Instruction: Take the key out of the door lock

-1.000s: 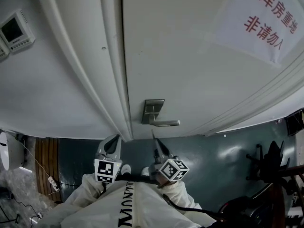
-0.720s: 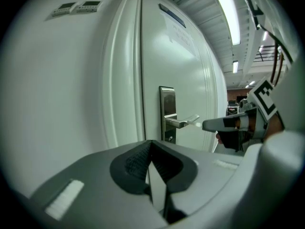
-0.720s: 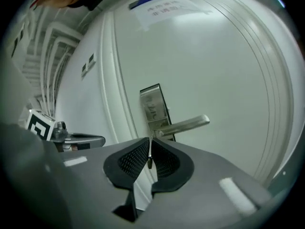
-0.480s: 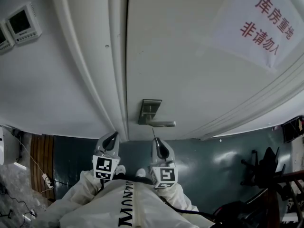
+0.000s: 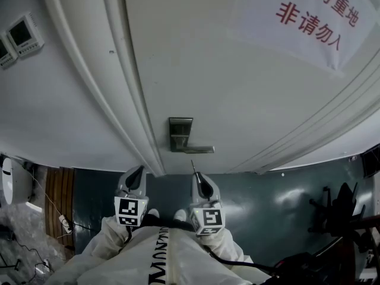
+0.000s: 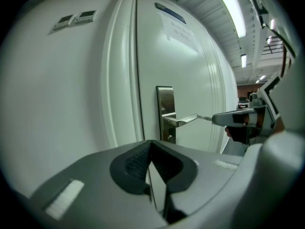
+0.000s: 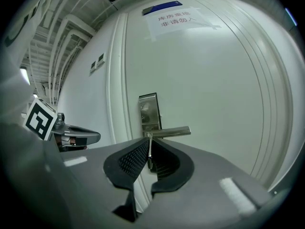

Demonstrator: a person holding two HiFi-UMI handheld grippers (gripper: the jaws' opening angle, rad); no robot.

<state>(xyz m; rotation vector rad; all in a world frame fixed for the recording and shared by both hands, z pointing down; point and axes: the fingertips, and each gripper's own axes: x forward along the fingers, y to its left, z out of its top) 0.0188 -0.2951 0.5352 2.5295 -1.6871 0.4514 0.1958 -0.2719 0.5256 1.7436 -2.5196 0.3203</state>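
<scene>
**Key out of the lock, pinched in the right gripper**

The key (image 7: 149, 149) is a thin, pale metal sliver, seen edge-on. It stands upright between the dark ribbed pads of the right gripper (image 7: 148, 143), which is clamped on its lower part so that only the narrow blade pokes out past the tips. From the head view the blade points toward the door but stops short of it, clear of the door lock (image 7: 148, 109). The lock is a tall brushed-steel plate with a lever handle (image 7: 172, 131) running off to the side. What seems to be the keyhole sits low on the plate, under the lever, and it is too small to tell whether anything is in it.

The withdrawal looks as good as done. What is left is probably to draw the key back from the door while keeping the pinch firm (so slim a piece could twist or slip between the pads).

The left gripper (image 6: 151, 146) hangs just beside the right one at about the same height. Its jaws meet at the tips with nothing between them. Around the lock the door (image 5: 225, 88) is plain white, with a paper notice (image 5: 312, 16) printed in red high up.
</scene>
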